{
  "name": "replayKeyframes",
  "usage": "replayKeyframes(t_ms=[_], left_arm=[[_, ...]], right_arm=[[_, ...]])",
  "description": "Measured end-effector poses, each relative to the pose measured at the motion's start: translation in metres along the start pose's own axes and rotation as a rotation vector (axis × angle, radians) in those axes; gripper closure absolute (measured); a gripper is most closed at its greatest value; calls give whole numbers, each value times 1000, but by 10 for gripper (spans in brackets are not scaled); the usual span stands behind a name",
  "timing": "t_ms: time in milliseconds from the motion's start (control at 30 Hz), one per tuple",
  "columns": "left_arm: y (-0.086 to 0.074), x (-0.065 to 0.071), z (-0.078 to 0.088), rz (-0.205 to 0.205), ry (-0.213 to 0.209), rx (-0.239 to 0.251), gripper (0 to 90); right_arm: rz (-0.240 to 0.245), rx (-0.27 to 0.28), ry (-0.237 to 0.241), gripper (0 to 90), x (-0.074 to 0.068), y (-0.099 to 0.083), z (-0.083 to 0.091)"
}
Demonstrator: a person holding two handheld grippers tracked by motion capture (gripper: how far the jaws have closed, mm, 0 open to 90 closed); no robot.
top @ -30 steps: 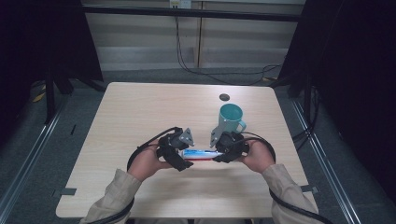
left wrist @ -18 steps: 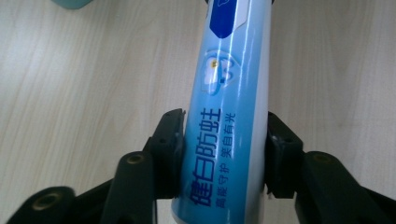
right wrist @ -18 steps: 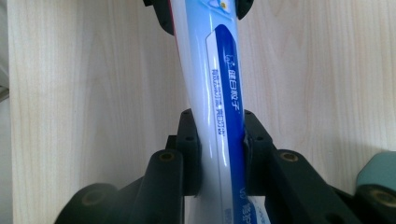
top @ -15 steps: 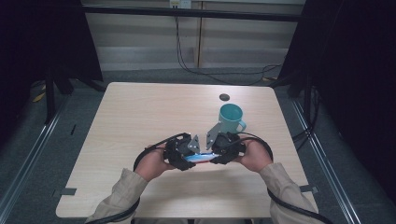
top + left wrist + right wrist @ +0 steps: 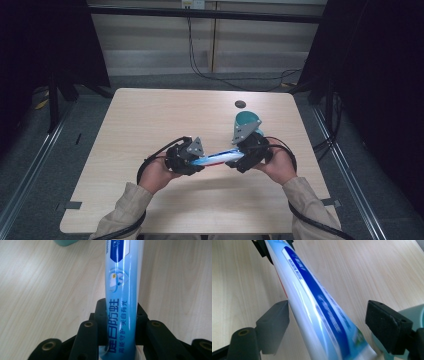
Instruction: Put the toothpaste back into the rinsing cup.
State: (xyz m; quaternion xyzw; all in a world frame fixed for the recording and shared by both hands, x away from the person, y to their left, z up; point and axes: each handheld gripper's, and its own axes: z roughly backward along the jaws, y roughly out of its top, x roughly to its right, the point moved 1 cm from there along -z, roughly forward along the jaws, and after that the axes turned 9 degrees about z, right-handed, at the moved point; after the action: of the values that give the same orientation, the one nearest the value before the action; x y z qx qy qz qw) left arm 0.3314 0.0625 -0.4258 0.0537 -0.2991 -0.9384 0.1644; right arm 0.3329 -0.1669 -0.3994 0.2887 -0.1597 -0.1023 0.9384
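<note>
The left gripper [image 5: 196, 161] had just clamped the toothpaste tube [image 5: 217, 159], held above the table [image 5: 150, 120] near the teal cup [image 5: 248, 121]. The right gripper [image 5: 239, 162] had just spread wide, tube between unpressed jaws. Best withdraw it straight, without nudging the tube.

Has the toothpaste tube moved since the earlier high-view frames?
Yes. The toothpaste tube has tilted: its right end is now raised toward the teal cup, which stands where it was.

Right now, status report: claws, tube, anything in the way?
Left claw shut on blue-and-white toothpaste tube. Right claw just opened, tube between jaws, unpressed. Teal mug close behind right claw.
</note>
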Motion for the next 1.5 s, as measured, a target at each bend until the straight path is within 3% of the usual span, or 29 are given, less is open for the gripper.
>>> replayKeyframes(t_ms=[133,167,367,400,500,767,900,933,1067,1333,1500], left_arm=[[-7,-4,1,26,4,7,734],[-10,-6,2,36,8,5,734],[-17,-13,4,63,19,9,734],[-19,-15,7,71,31,13,734],[-21,-18,10,91,23,25,734],[-21,-20,13,125,43,43,735],[-21,-22,14,139,48,47,734],[-21,-23,14,146,46,56,735],[-19,-22,15,140,52,59,734],[-13,-20,13,149,45,72,734],[-11,-19,10,153,42,76,734]], right_arm=[[-45,28,-32,166,7,-8,9],[-80,41,-40,163,11,-14,14],[-136,38,-86,152,15,-29,20],[-175,65,-67,154,17,-36,21],[-223,66,-60,151,18,-42,18],[-235,55,-22,152,10,-47,1],[-279,84,11,171,8,-48,-8],[-315,103,41,179,7,-49,-11],[-351,141,71,178,4,-50,-21],[-355,152,89,175,-1,-42,-34],[-365,194,96,199,0,-40,-33]])
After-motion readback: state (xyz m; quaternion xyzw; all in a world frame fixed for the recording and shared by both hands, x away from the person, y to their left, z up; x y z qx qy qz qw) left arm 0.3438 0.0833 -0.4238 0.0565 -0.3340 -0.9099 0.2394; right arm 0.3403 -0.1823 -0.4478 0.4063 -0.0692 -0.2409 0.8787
